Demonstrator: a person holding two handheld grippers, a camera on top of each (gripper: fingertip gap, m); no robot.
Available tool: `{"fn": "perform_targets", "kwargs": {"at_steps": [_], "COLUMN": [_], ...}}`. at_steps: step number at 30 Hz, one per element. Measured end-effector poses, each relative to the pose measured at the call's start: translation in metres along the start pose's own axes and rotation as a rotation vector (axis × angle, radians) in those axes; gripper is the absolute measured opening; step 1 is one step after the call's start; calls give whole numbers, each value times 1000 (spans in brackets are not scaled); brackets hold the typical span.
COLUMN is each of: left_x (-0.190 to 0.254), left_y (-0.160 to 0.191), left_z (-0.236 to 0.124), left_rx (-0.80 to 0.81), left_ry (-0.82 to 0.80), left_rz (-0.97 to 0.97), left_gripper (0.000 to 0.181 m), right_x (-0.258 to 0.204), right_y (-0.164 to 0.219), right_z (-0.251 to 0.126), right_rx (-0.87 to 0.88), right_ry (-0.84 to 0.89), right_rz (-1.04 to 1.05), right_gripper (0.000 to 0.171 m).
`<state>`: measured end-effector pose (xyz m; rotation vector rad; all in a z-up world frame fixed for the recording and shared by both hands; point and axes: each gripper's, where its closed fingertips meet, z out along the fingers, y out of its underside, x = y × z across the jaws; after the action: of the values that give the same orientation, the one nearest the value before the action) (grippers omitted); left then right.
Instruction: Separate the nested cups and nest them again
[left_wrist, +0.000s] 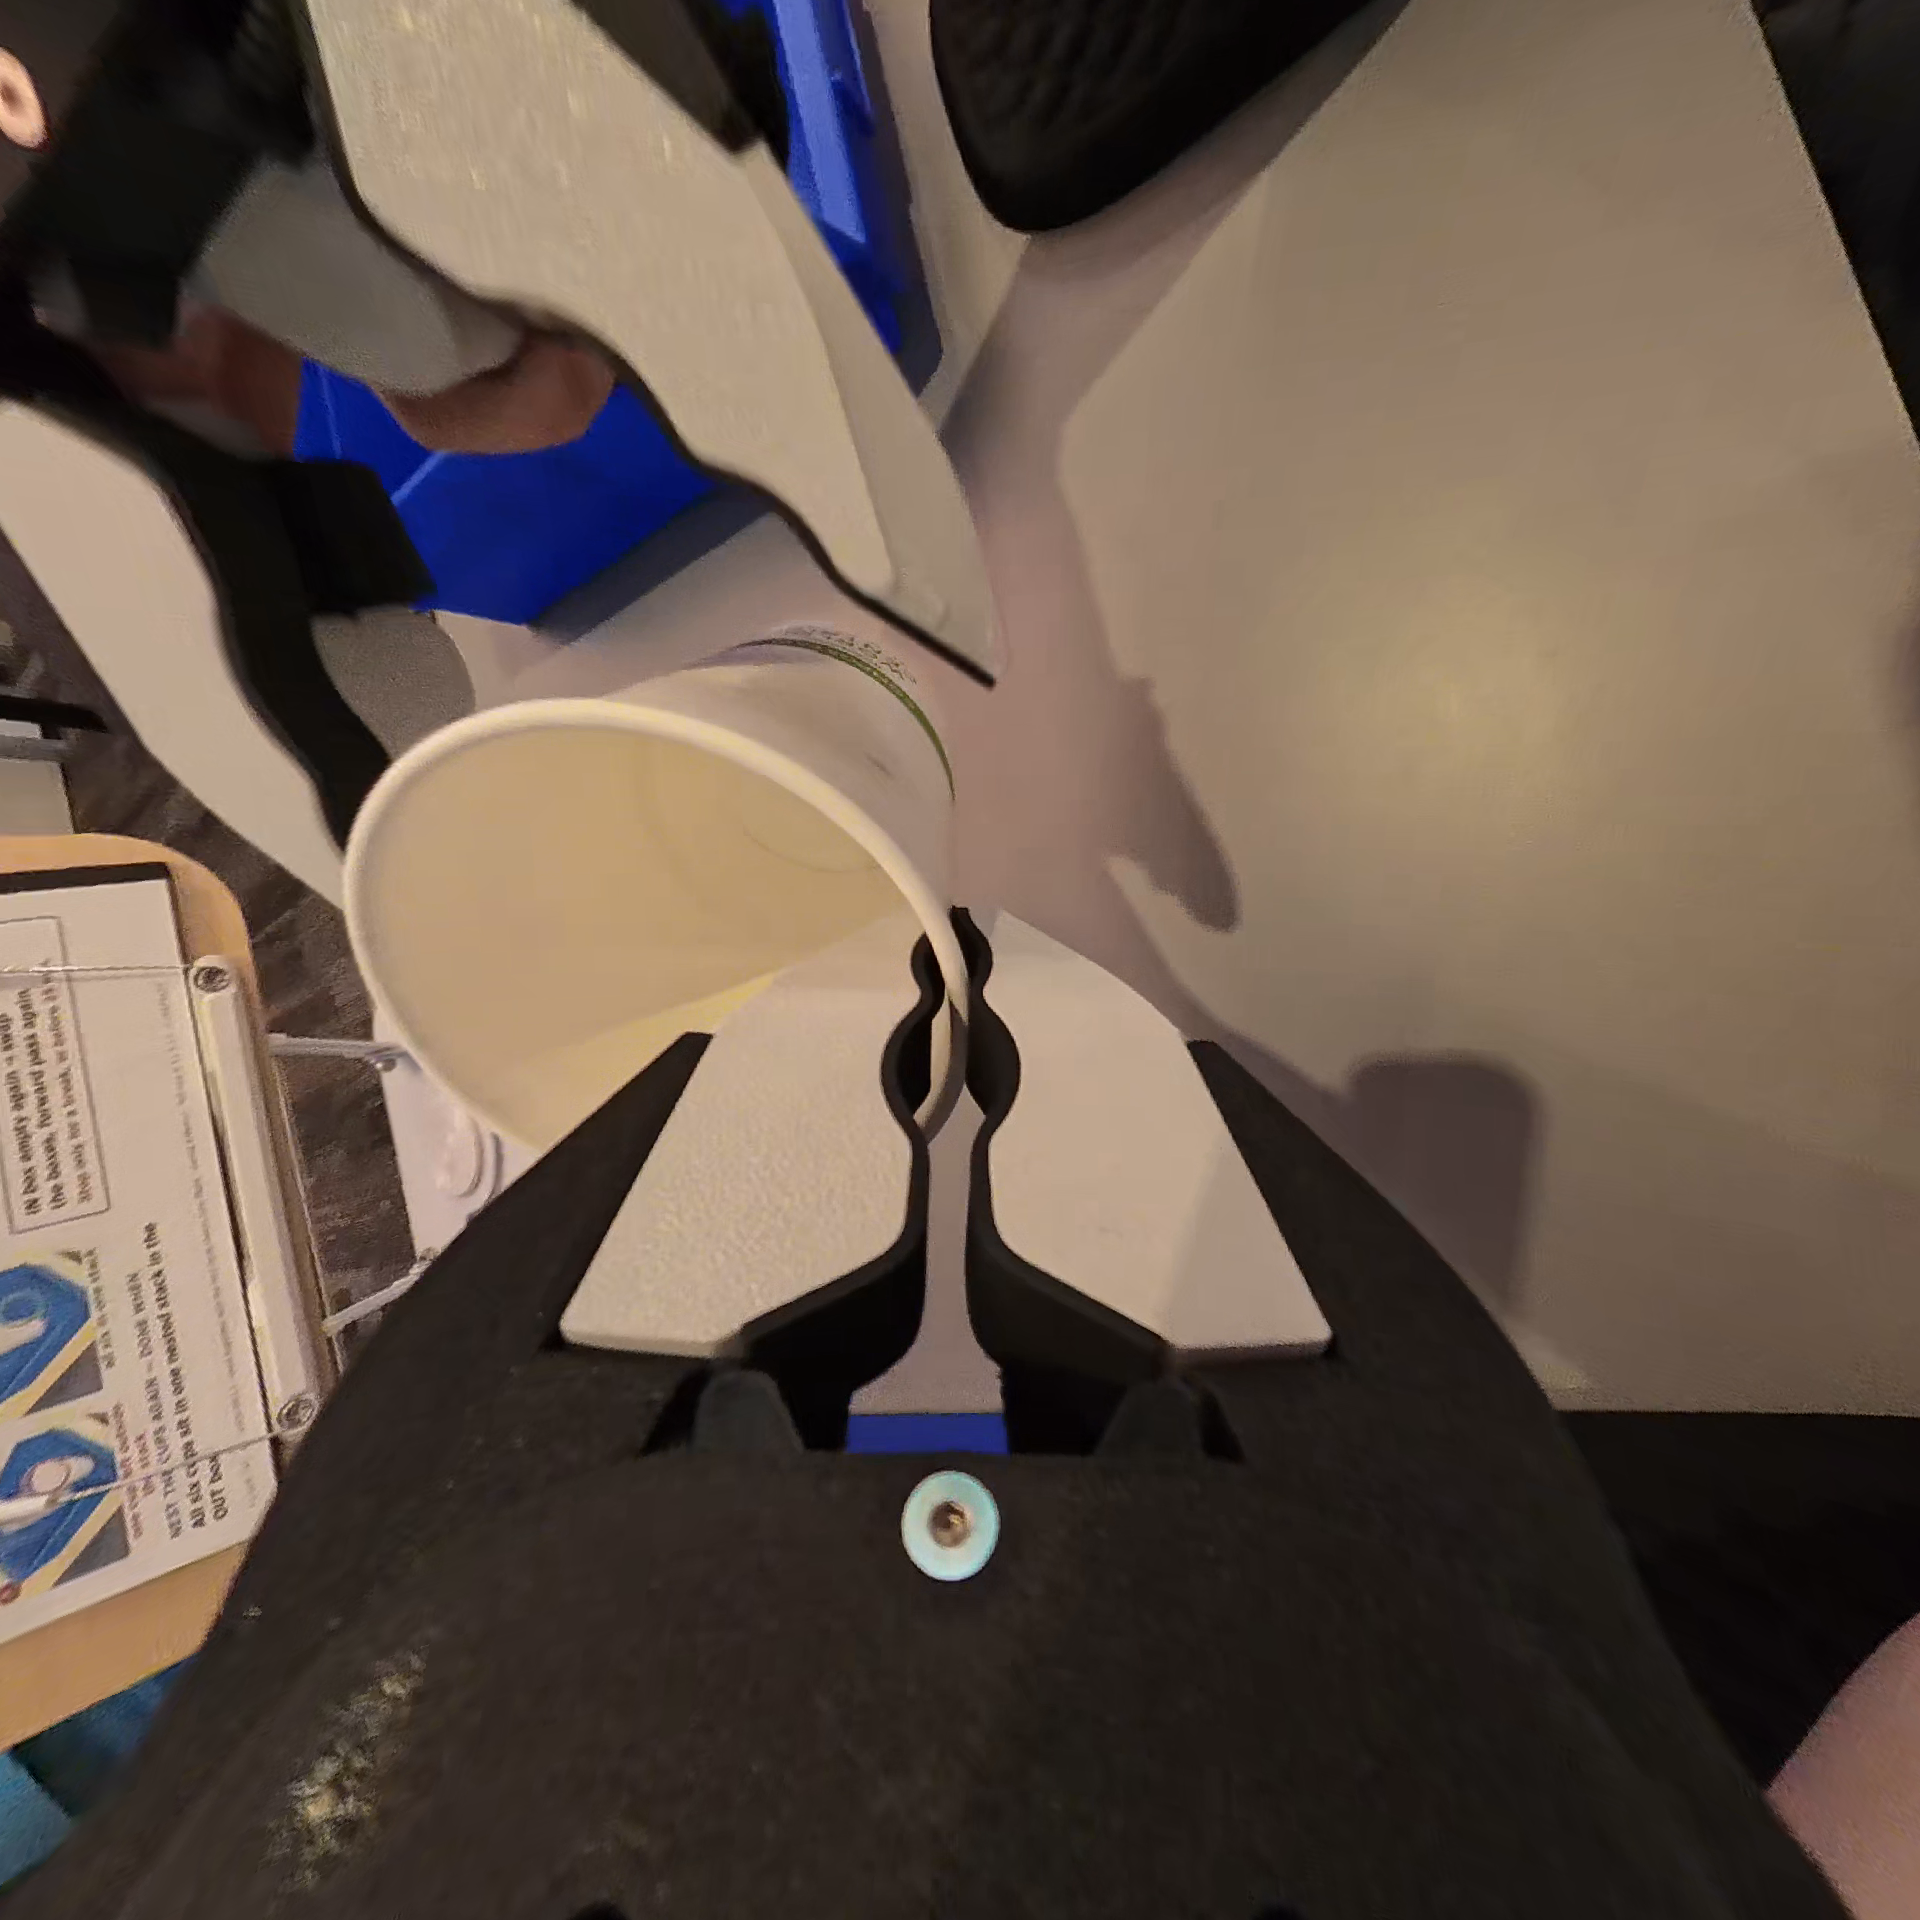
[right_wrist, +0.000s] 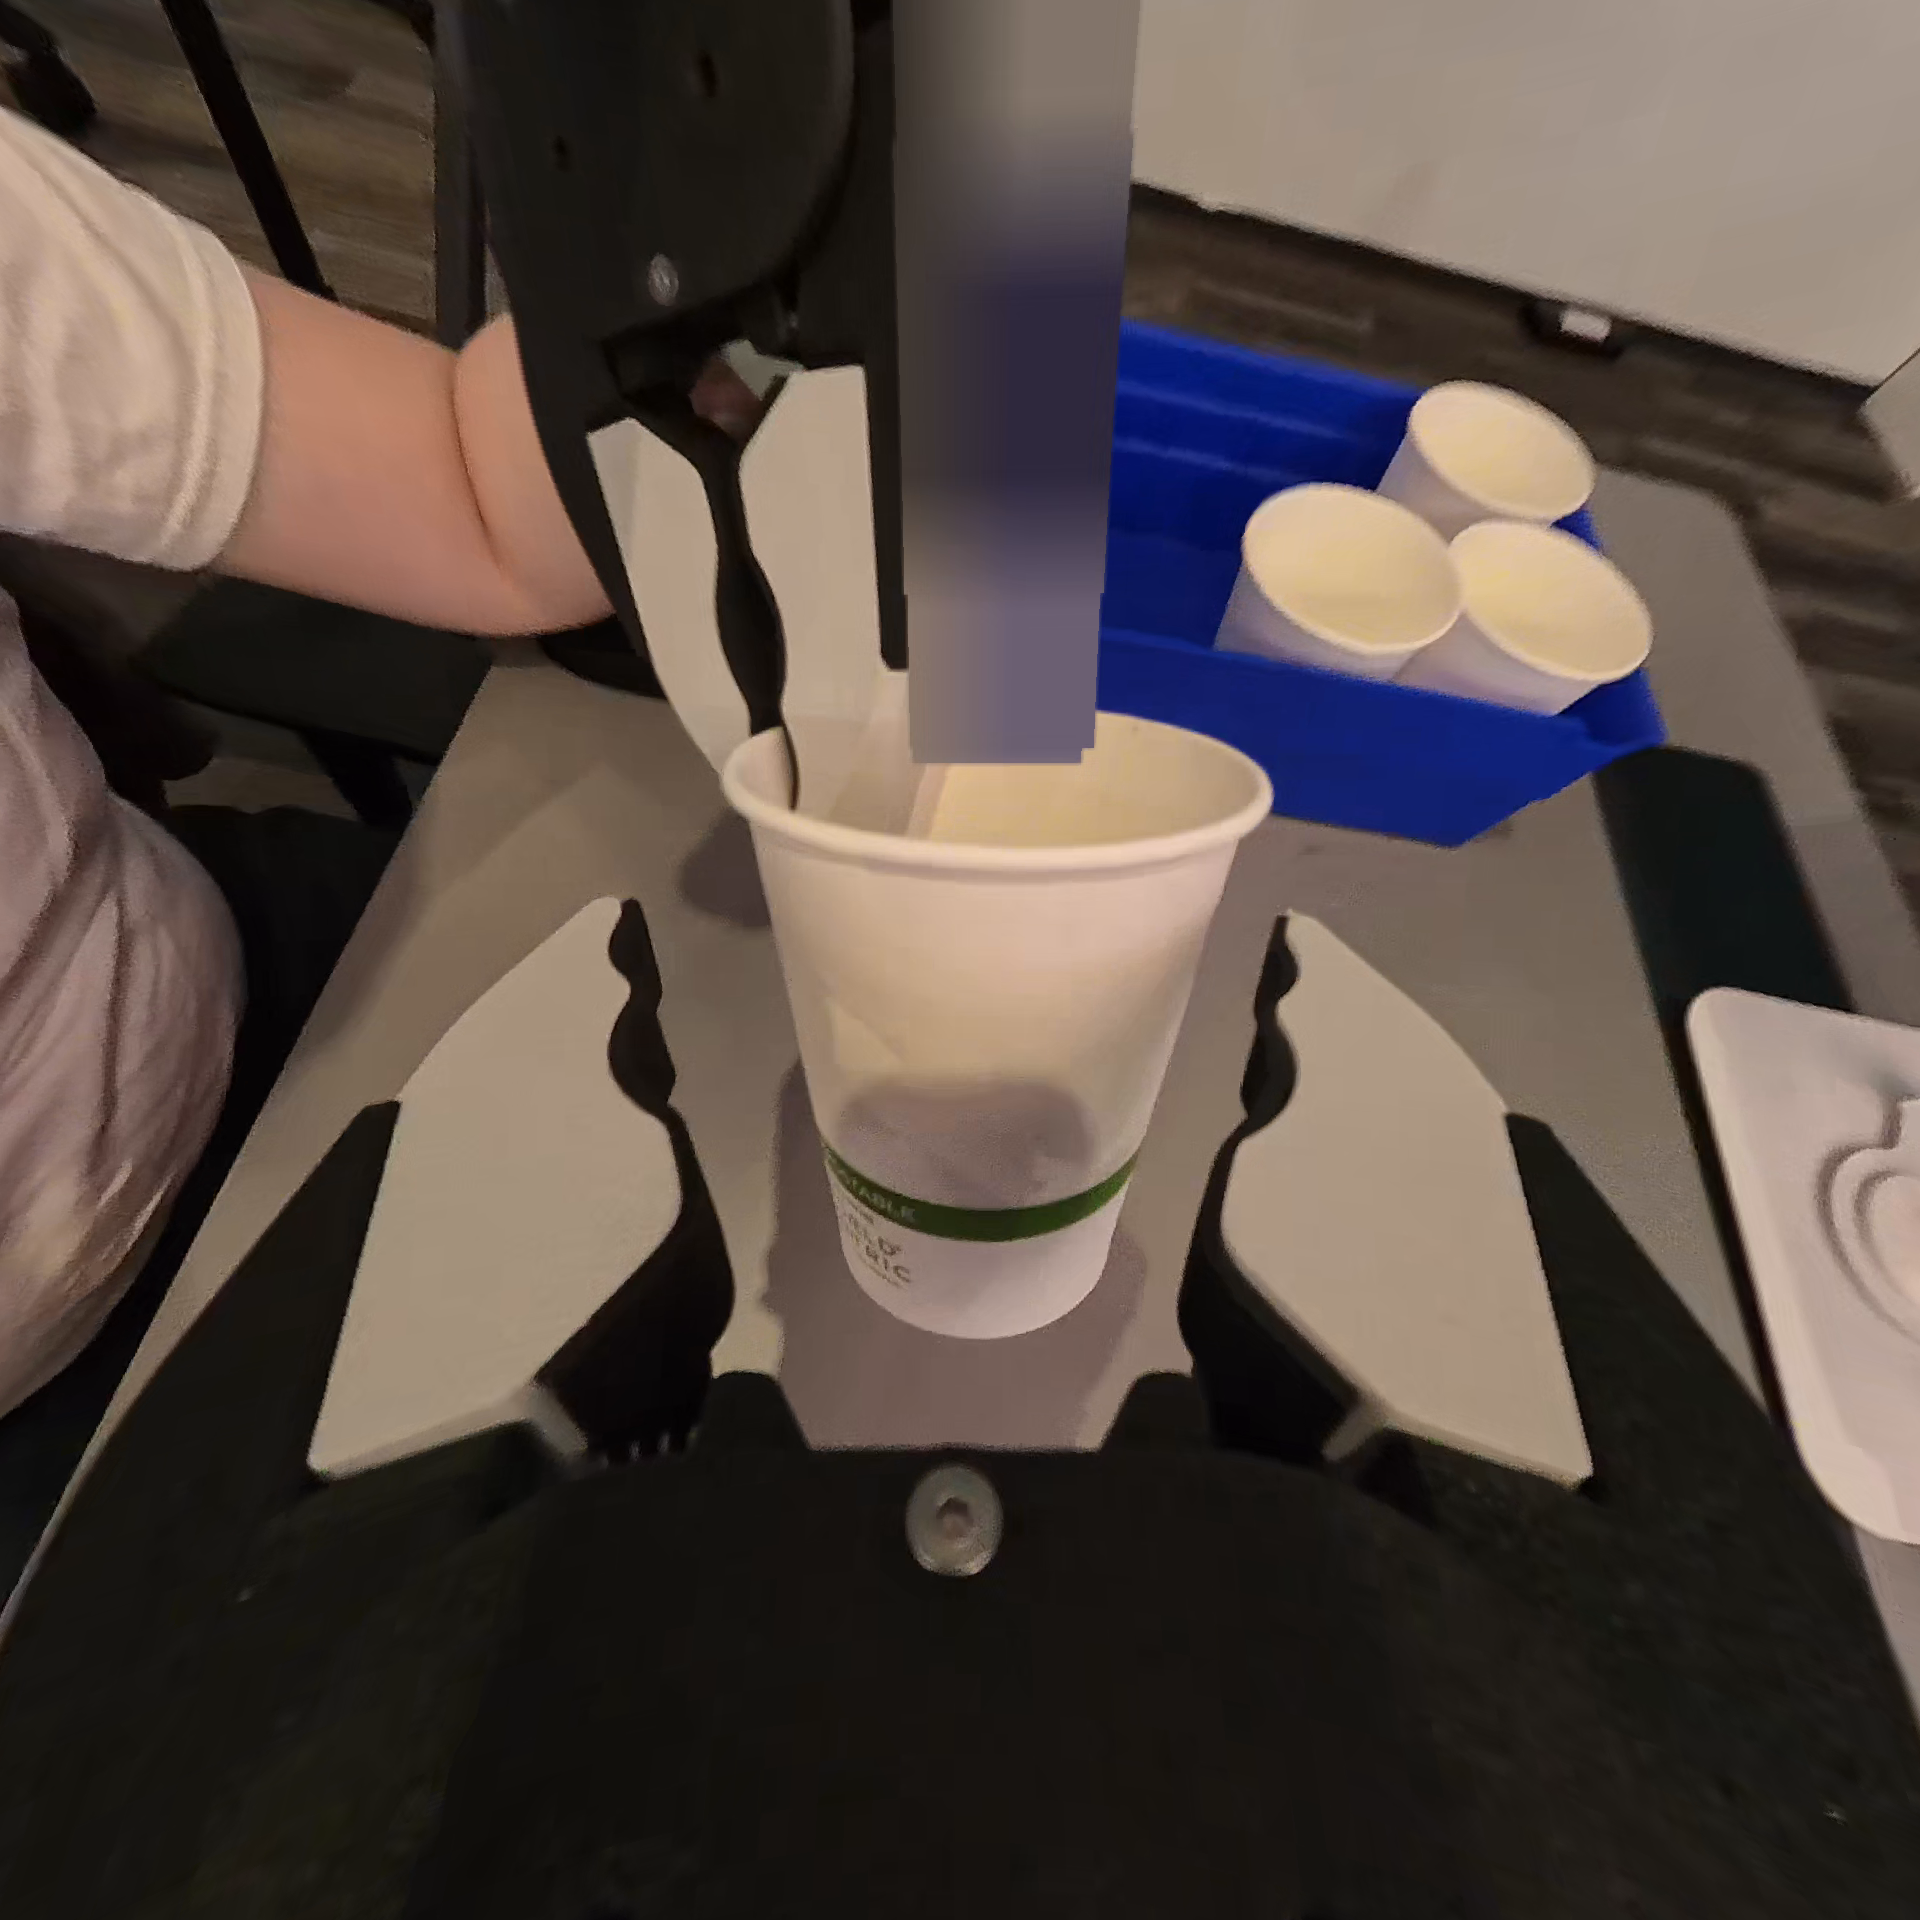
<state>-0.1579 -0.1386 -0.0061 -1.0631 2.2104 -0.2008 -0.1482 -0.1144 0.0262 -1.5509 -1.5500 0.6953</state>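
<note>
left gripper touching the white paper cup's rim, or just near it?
Touching. The left wrist view shows the left gripper shut on the rim of the white paper cup, one finger each side of the wall; the right wrist view agrees.

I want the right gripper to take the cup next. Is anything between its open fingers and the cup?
Nothing visible. The right gripper is open with the cup between its fingers, not touching. The left gripper pinches the cup's rim at the far side, out of the way.

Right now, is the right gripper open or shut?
Open. In the right wrist view the right gripper has its fingers spread either side of the white paper cup, with visible gaps and no contact.
</note>
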Motion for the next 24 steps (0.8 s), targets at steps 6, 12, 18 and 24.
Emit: {"fn": "perform_targets", "kwargs": {"at_steps": [6, 12, 18, 24], "left_x": [4, 8, -7, -45], "left_y": [-1, -4, -6, -9], "left_z": [5, 6, 1, -58], "left_rx": [-15, -15, 1, 168], "left_ry": [19, 33, -46, -291], "left_rz": [19, 31, -35, -157], "left_gripper": [0, 0, 35, 60], "right_x": [-2, -6, -4, 42], "right_y": [20, 25, 31, 30], "right_z": [17, 22, 24, -48], "right_rx": [-96, -111, -138, -57], "right_ry": [-36, -77, -90, 129], "right_rz": [10, 23, 53, 110], "right_gripper": [100, 92, 91, 90]}}
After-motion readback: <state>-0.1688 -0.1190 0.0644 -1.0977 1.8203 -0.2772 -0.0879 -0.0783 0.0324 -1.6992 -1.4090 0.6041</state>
